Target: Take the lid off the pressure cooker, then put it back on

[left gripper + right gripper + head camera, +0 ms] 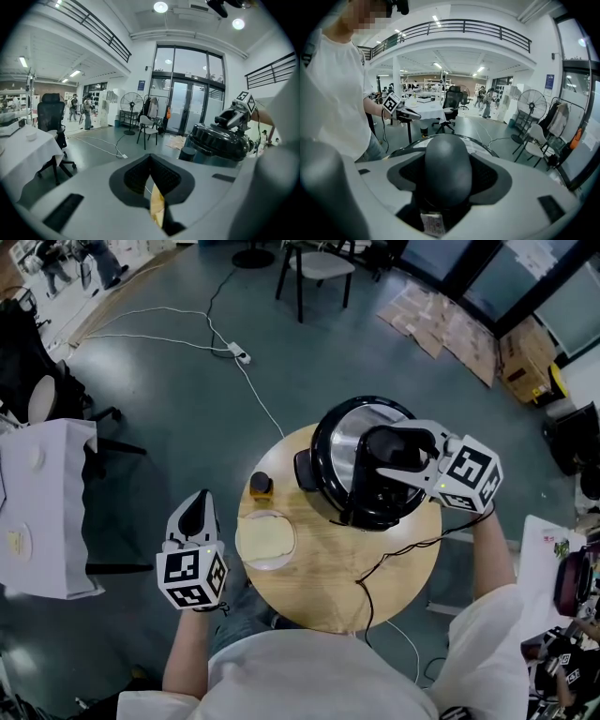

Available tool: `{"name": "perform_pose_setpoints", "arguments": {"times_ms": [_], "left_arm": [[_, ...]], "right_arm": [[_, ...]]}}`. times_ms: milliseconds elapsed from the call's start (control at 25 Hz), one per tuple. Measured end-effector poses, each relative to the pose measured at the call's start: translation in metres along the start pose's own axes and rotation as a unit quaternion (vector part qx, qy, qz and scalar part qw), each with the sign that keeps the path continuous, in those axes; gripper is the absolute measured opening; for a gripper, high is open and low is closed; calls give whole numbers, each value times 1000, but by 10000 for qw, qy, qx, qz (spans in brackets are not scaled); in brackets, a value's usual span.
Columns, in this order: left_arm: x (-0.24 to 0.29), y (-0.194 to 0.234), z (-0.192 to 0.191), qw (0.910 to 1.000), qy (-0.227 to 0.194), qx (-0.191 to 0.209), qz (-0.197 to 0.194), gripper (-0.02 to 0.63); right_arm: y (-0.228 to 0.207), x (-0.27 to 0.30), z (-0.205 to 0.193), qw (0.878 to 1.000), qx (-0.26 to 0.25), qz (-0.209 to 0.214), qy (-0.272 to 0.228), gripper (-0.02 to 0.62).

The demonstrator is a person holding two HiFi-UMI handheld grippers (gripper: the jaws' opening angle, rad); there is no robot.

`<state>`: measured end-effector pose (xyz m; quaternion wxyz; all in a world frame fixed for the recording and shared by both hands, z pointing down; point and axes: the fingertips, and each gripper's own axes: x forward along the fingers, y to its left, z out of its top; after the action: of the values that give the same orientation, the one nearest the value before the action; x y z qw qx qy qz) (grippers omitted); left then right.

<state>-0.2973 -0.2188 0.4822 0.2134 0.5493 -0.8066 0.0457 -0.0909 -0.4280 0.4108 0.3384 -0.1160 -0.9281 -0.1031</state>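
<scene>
The right gripper view shows the right gripper clamped on the rounded black lid handle. Only the head view shows the black-and-steel pressure cooker beneath it. The left gripper, jaws together and empty, sees that cooker ahead to its right.

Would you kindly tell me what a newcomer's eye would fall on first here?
The black pressure cooker on the round wooden table draws the eye, with the right tool clamped on its lid handle. The left tool is held shut and empty off the table's left edge, over the grey floor.
</scene>
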Motion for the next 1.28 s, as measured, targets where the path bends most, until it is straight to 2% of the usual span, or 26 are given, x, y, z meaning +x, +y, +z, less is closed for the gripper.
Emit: {"name": "perform_pose_setpoints", "arguments": {"times_ms": [800,1040,1280], "left_arm": [[-13,4,5,9999,-117,70,-100,-8],[-20,-6,12,9994,-195,145,-226,-8],[-27,-21,19,9983,-289,254,-445,-8]], "right_arm": [[-1,-10,11,9985,219,-468,-204,336],[2,-29,20,9951,375,-848,-357,331],[12,-57,20,9859,584,-1494,-478,285]]}}
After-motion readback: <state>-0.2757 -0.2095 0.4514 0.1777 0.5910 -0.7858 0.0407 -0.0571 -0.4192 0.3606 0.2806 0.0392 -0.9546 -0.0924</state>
